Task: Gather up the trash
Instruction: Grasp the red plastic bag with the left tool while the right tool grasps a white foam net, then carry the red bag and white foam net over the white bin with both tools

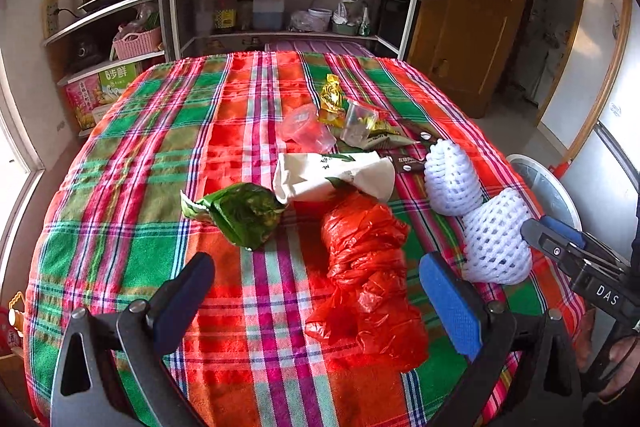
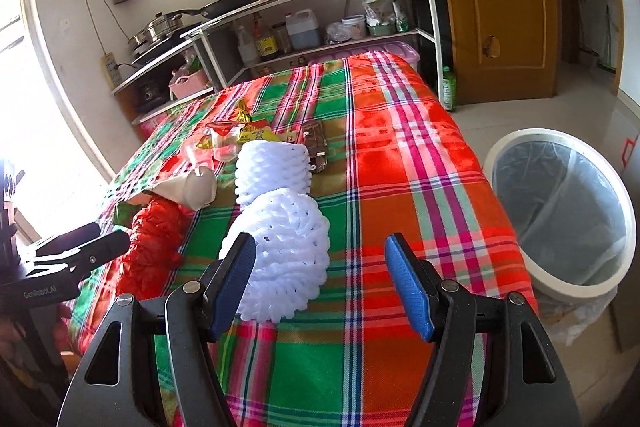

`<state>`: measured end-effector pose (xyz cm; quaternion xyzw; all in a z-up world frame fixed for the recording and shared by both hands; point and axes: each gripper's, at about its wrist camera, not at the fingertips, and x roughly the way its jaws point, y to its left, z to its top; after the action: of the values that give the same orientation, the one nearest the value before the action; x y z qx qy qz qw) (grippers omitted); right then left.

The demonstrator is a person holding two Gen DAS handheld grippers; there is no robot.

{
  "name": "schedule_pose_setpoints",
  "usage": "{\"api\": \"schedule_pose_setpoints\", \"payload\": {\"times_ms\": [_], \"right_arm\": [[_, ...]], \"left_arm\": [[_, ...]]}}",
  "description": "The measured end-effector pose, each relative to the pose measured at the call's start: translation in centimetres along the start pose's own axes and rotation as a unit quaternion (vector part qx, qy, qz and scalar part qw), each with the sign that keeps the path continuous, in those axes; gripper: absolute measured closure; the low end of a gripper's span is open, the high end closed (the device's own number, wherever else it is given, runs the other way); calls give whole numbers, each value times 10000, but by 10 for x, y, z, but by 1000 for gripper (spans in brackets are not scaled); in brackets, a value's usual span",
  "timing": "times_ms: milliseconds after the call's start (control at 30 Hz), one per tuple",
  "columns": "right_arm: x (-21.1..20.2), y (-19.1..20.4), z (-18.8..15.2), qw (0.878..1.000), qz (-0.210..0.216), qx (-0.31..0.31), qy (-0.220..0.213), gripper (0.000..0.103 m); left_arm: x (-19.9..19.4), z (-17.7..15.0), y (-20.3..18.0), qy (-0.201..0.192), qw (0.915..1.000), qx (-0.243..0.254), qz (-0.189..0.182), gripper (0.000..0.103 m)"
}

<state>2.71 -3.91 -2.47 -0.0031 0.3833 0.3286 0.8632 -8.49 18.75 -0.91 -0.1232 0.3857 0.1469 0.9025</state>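
From the left wrist, the left gripper (image 1: 316,301) hangs wide open and empty over the plaid tablecloth (image 1: 120,163), with the crumpled red plastic bag (image 1: 370,279) lying between its jaws at about 12 o'clock; beyond it sit a green wrapper (image 1: 240,213), a white paper bag (image 1: 332,175) and smaller wrappers at 1 o'clock. From the right wrist, the right gripper (image 2: 320,281) is likewise spread and holds nothing, the nearer white foam net (image 2: 284,259) just beside its left finger, possibly touching, though the angle hides this. The lined trash bin (image 2: 560,211) stands on the floor at 3 o'clock. Collection seems barely begun; next, each gripper likely lowers and closes on its nearest piece.
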Motion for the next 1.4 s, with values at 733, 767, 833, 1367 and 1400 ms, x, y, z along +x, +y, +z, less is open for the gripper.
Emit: {"api": "schedule_pose_setpoints", "payload": {"times_ms": [733,767,833,1367,1400], "right_arm": [[42,24,-3,9939,971,7,524,45],[43,26,-4,9934,1017,-27,535,57],[45,31,-6,9927,1057,-66,583,63],[19,24,-6,9961,855,-37,189,84],[16,23,-6,9963,845,-22,161,84]], "left_arm": [[33,-8,0,475,9985,-137,-250,29],[32,-7,0,465,9984,-144,-289,33],[31,-7,-2,468,9981,-123,-377,43],[17,-3,-17,260,9983,121,-515,56],[15,-2,-20,235,9981,147,-543,56]]}}
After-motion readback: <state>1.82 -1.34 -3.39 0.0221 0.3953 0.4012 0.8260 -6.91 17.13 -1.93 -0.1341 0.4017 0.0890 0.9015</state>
